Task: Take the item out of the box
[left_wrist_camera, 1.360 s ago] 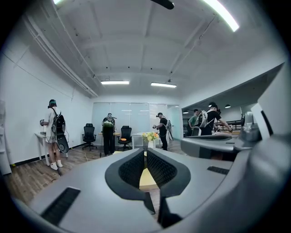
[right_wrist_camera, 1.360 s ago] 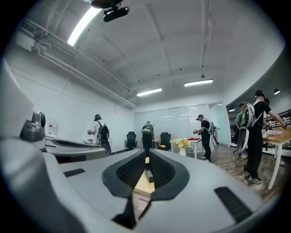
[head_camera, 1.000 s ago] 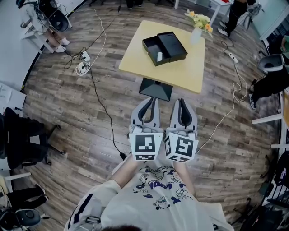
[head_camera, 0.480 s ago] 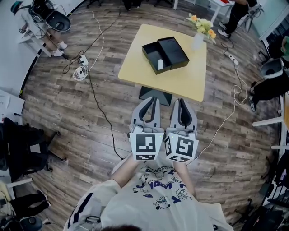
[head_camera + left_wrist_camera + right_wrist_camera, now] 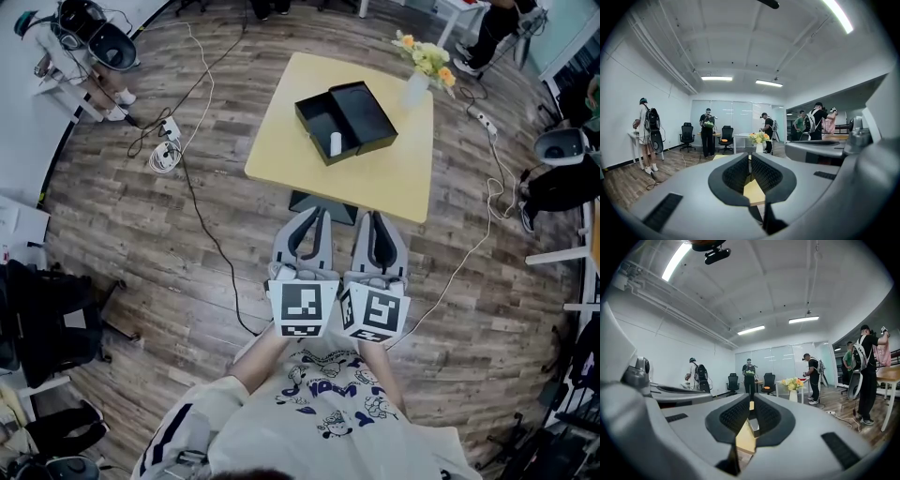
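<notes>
The person holds the left gripper (image 5: 316,215) and the right gripper (image 5: 371,217) side by side just in front of the body, over the wood-plank floor (image 5: 178,253), both pointing towards the square pale-yellow surface (image 5: 380,173) ahead. In the left gripper view the left gripper (image 5: 750,157) has its black ribbed jaws drawn together at the tips with nothing between them. The right gripper view shows the same for the right gripper (image 5: 751,402): jaws closed and empty. Both grippers are well apart from the surface. On it lies the open black rectangular box (image 5: 364,111), its two halves side by side. The small white cylindrical item (image 5: 336,143) stands upright in the near corner of the left half. A white vase of yellow and orange flowers (image 5: 419,75) stands at the far right corner of the surface, near the box but not touching it.
</notes>
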`<state>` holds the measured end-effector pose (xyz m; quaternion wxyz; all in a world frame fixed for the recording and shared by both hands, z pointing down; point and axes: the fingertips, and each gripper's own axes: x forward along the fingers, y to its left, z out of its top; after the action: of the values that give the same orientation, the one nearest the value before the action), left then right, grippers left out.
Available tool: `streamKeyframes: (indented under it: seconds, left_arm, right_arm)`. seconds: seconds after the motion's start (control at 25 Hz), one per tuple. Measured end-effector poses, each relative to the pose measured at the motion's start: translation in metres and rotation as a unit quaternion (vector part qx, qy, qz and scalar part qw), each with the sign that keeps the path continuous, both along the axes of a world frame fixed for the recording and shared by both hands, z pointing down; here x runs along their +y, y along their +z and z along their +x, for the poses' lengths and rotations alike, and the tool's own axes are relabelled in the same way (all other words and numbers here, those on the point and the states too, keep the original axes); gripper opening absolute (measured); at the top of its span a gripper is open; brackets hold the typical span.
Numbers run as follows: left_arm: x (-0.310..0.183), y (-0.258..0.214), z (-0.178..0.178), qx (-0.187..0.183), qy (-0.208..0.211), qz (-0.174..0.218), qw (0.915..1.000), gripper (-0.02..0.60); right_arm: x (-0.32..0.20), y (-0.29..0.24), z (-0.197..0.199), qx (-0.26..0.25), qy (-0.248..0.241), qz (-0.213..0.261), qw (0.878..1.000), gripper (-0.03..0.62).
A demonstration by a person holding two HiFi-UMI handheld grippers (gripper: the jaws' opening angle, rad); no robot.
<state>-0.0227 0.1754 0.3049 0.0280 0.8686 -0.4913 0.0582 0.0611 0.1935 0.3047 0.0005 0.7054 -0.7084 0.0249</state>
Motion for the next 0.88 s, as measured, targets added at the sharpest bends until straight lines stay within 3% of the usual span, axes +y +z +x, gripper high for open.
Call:
streamKeyframes:
  seconds: [0.88]
  left_arm:
    - [-0.080,0.015,0.023,0.000,-0.028,-0.020,0.9994,0.029]
  right_arm:
    - [-0.084,0.012,0.027,-0.004,-0.022,-0.014,1.000,0.046]
